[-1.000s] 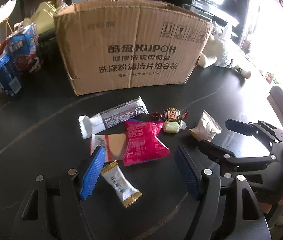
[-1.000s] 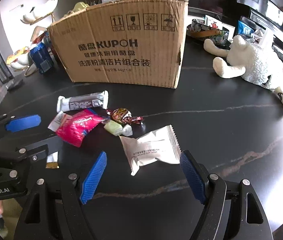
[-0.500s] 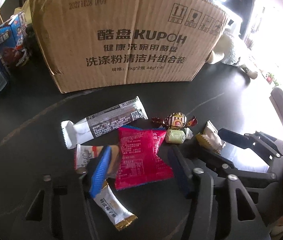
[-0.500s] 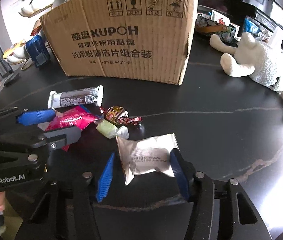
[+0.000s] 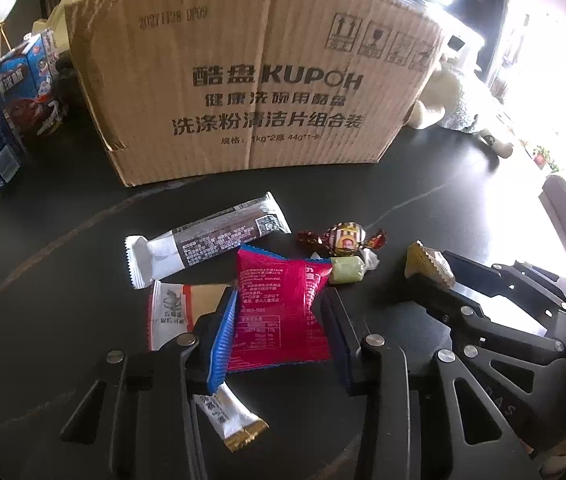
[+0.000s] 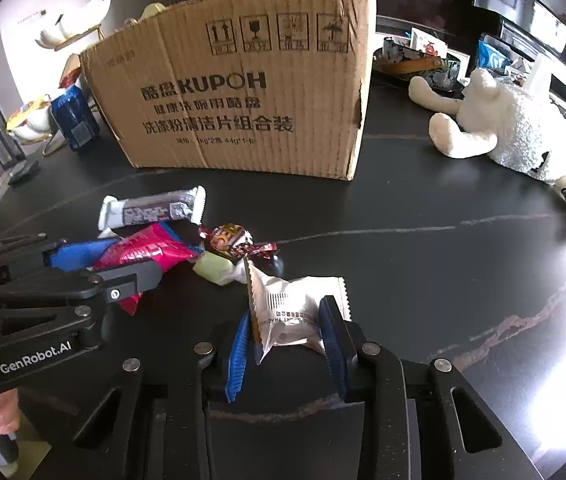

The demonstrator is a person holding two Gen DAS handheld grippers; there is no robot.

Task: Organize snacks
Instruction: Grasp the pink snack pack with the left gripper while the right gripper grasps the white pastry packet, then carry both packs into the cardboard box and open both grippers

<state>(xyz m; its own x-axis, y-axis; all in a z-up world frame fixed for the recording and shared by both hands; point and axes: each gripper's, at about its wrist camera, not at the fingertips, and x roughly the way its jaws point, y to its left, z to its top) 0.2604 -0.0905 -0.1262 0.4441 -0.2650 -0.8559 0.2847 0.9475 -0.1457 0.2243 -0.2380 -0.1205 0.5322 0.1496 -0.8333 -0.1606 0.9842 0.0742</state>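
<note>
A red snack packet [image 5: 275,276] lies on the black table [image 5: 43,280] between the blue pads of my left gripper [image 5: 279,300]. The jaws are closing and both pads press its sides. My right gripper [image 6: 285,312] is closing too, squeezing a crumpled white packet [image 6: 295,300] whose left edge stands up. Around them lie a grey-white bar [image 5: 207,240], a gold-brown twisted candy [image 5: 345,236], a pale green candy [image 5: 347,272], a white-orange packet [image 5: 175,308] and a white-gold stick [image 5: 231,420] under the left finger. The cardboard box [image 5: 259,80] stands behind.
Blue drink cartons [image 5: 7,108] stand left of the box. A white plush sheep [image 6: 515,128] lies at the right, with cluttered dishes [image 6: 415,64] behind it. A person's hand [image 6: 1,420] grips the left tool's handle. Bare tabletop [image 6: 443,280] stretches right of the snacks.
Both grippers came forward and down over the snacks and narrowed. The left jaws closed around the red packet. The right jaws closed on the white packet, crumpling it.
</note>
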